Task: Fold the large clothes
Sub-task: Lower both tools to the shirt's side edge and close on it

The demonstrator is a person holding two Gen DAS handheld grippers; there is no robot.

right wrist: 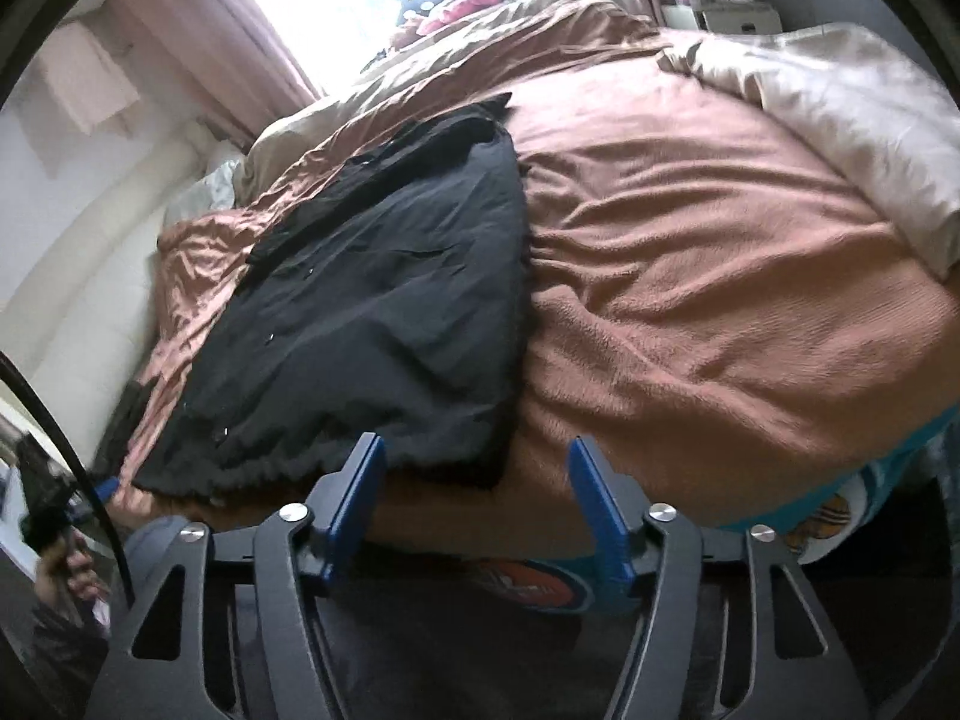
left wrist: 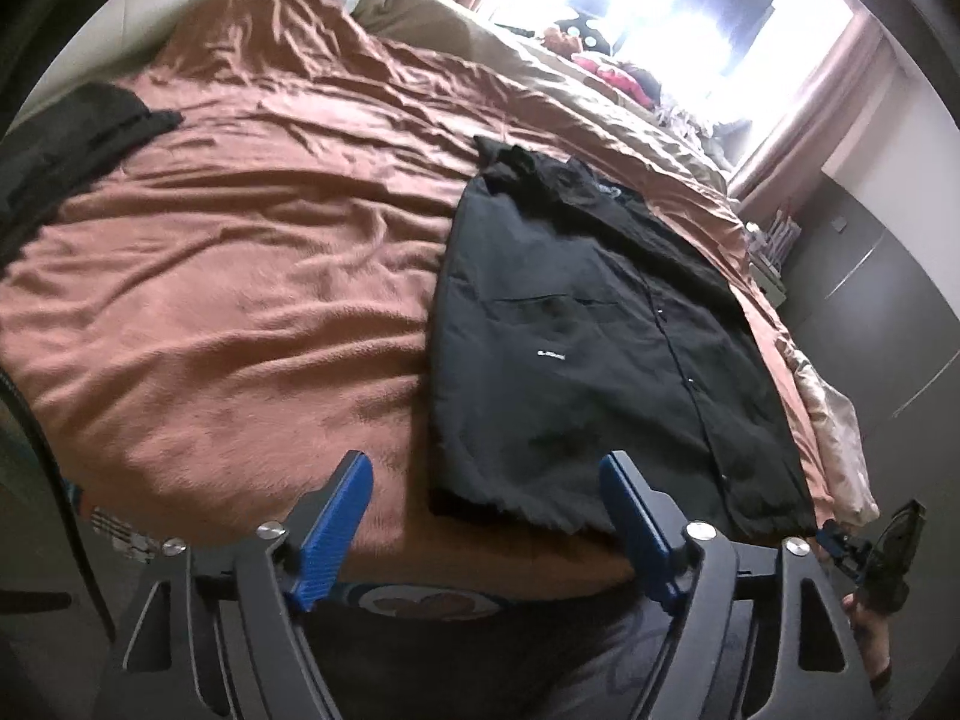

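Observation:
A black jacket [left wrist: 588,348] lies flat on the brown blanket [left wrist: 240,276], narrowed lengthwise, collar toward the window and hem toward me. It also shows in the right wrist view [right wrist: 384,324]. My left gripper [left wrist: 486,474] is open and empty, just short of the hem's left corner. My right gripper [right wrist: 474,462] is open and empty, at the hem's right corner. The right gripper also shows at the far right of the left wrist view [left wrist: 840,540]. The left gripper shows at the left edge of the right wrist view [right wrist: 105,489].
Another dark garment [left wrist: 72,144] lies at the blanket's far left. A beige duvet [right wrist: 840,138] is bunched at the bed's right side. Clutter sits under the bright window [left wrist: 660,18]. Grey cabinets [left wrist: 870,300] stand right of the bed.

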